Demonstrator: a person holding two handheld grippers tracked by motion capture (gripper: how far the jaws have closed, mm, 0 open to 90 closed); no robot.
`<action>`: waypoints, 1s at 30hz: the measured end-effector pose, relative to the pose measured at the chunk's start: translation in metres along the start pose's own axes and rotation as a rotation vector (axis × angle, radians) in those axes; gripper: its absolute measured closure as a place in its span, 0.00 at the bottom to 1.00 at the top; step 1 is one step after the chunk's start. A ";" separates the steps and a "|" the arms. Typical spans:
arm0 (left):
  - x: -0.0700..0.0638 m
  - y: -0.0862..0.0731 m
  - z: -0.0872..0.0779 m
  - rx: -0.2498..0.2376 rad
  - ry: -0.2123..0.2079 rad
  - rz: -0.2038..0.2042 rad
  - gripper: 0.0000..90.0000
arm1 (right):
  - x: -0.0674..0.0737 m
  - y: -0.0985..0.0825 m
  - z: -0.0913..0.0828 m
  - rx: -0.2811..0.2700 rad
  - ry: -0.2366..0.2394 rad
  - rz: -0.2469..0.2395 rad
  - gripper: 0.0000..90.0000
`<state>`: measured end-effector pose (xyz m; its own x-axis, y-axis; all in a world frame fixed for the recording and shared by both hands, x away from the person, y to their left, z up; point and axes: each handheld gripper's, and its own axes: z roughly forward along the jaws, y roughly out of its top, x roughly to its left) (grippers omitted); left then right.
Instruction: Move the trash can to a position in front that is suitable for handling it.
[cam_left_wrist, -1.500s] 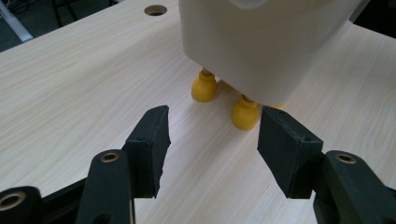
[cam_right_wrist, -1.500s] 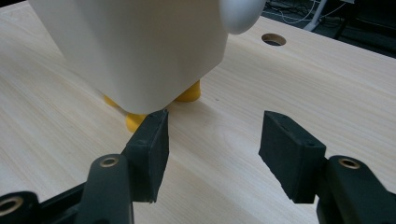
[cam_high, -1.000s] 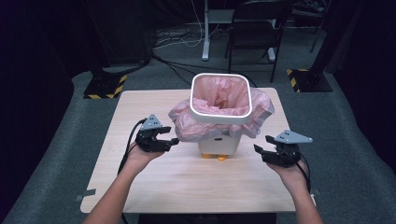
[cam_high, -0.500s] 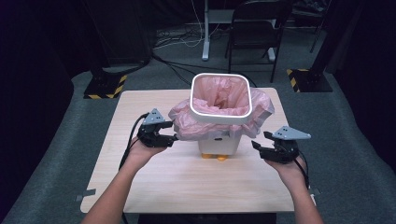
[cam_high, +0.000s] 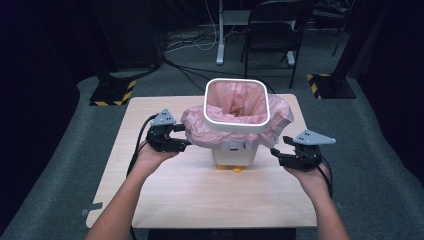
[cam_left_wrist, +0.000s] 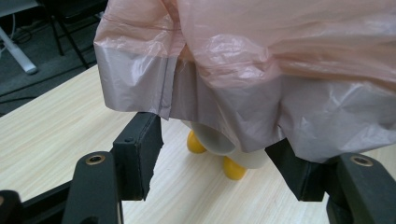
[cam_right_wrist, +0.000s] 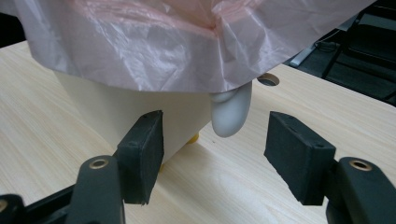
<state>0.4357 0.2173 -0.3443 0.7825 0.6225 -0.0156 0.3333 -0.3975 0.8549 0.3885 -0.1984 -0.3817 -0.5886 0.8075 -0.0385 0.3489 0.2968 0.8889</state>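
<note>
Small white plastic waste bin (cam_high: 235, 152) with a square rim and yellow feet, upright near the middle of the pale wooden tabletop (cam_high: 200, 195), slightly toward the far edge. Lined with a thin pink plastic bag (cam_high: 200, 132), its edge folded out over the rim and hanging down all round as a loose skirt.

Left forearm in from the near edge, angled up and to the right; wrist roughly straight, hand wrapped around the black left gripper (cam_high: 181, 145). Gripper held about level, jaws pointing right at the left side of the bag skirt, grey three-cornered plate on top, cable looping back along the arm. In the left gripper view (cam_left_wrist: 219, 168): jaws spread wide, the bag's lower hem hanging just above and between them, draped over the top of the right jaw; pads not pressing on it. Bin's rounded lower corner and two yellow feet (cam_left_wrist: 233, 169) beyond the jaws.

Right forearm in from the near right corner, angled up and slightly left; hand gripping the black right gripper (cam_high: 276, 156), held level and pointing left at the bin's right side, below the bag's overhang and just short of it. In the right gripper view (cam_right_wrist: 215, 163): jaws fully apart, just been opening, nothing between the pads but bare table; a white rounded tab (cam_right_wrist: 231, 114) of the bin hanging below the bag hem, beyond the gap. Bin wall just behind the left jaw.

Both grippers flanking the bin at similar height, well apart from each other.
</note>
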 end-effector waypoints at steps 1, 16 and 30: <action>0.000 0.000 0.001 0.001 0.002 -0.003 0.40 | 0.000 0.000 0.000 0.001 0.002 -0.001 0.40; -0.001 -0.002 0.024 0.034 -0.011 -0.013 0.41 | -0.003 0.009 0.015 0.029 -0.007 -0.023 0.39; 0.007 -0.006 0.040 0.037 -0.025 -0.033 0.58 | -0.004 0.021 0.033 0.038 0.006 -0.027 0.54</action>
<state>0.4600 0.1974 -0.3705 0.7835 0.6187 -0.0572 0.3781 -0.4018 0.8340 0.4222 -0.1782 -0.3779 -0.6029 0.7956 -0.0594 0.3605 0.3380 0.8694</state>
